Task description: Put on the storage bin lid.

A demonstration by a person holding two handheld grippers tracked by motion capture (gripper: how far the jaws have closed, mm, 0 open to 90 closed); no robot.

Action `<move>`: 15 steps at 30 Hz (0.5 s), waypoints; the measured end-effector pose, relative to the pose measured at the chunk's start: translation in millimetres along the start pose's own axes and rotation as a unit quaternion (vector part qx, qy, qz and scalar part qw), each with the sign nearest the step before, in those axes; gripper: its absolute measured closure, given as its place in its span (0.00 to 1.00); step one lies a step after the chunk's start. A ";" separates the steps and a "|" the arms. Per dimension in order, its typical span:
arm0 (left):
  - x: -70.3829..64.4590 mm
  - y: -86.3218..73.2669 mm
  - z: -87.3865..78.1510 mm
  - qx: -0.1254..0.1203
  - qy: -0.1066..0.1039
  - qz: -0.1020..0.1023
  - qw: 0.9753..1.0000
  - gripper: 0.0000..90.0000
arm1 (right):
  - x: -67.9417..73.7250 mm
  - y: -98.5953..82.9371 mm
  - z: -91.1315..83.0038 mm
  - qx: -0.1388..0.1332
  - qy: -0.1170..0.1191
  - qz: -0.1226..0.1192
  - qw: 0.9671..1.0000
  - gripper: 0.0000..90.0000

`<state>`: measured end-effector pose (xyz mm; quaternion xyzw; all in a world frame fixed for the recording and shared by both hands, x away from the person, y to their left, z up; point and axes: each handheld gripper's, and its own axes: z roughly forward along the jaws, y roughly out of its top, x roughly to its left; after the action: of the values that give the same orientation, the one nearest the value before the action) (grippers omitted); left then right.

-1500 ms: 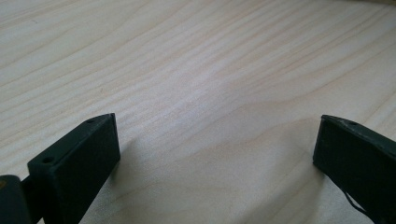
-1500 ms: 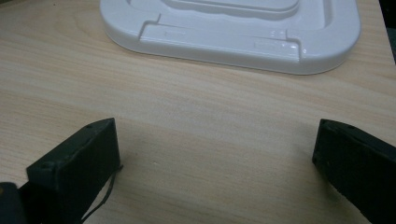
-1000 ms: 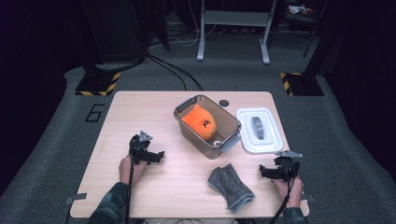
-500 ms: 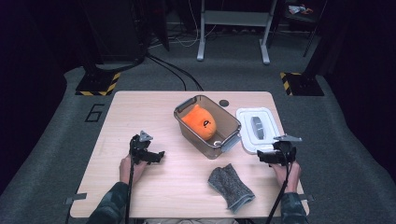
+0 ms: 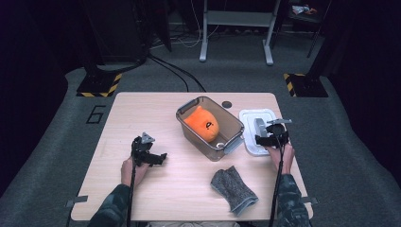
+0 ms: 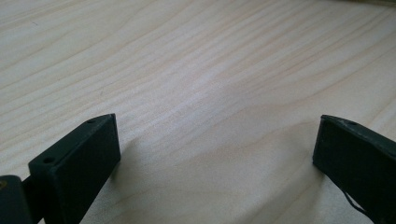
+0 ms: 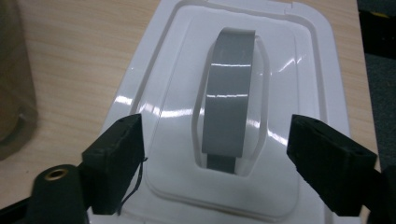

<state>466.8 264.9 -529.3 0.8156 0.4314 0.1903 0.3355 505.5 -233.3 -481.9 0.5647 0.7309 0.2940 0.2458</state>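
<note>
The table [image 5: 156, 189] is the largest thing, and on it, a little beyond its middle, a clear bin [image 5: 209, 127] is set; every other place is given from that bin. Inside the bin an orange plush toy [image 5: 202, 124] is lying, so that part of the packing appears done. The bin is seen to be uncovered. Just to its right, apart from it, the white lid [image 5: 257, 130] is lying flat on the table, its grey handle [image 7: 227, 107] running along its middle. On the near side of the bin, slightly to the right, a grey knitted glove [image 5: 233, 190] is left on the wood, well clear of both tools.

The right gripper [image 7: 217, 154] is held over the near end of the lid, jaws spread wide to either side of the handle, nothing clamped. The left gripper [image 5: 154, 158] is kept to the bin's left over bare wood, jaws likewise apart and empty.

The lid is judged not yet gripped; lifting and closing remain.
</note>
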 end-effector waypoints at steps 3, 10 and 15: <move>-0.1 0.0 0.1 -0.001 0.000 -0.001 1.000 0.00 | -3.2 4.5 5.2 -0.006 0.006 0.015 1.000 0.28; 0.5 0.1 -0.4 0.003 0.000 0.005 1.000 0.00 | -5.8 14.1 24.2 -0.007 -0.011 0.019 1.000 0.50; 0.0 0.1 0.0 0.000 0.000 0.000 1.000 0.00 | -1.1 15.9 30.0 -0.007 -0.020 0.003 1.000 0.58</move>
<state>466.8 264.9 -529.2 0.8155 0.4315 0.1905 0.3353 537.4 -226.7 -491.8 0.5714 0.7219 0.2881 0.2633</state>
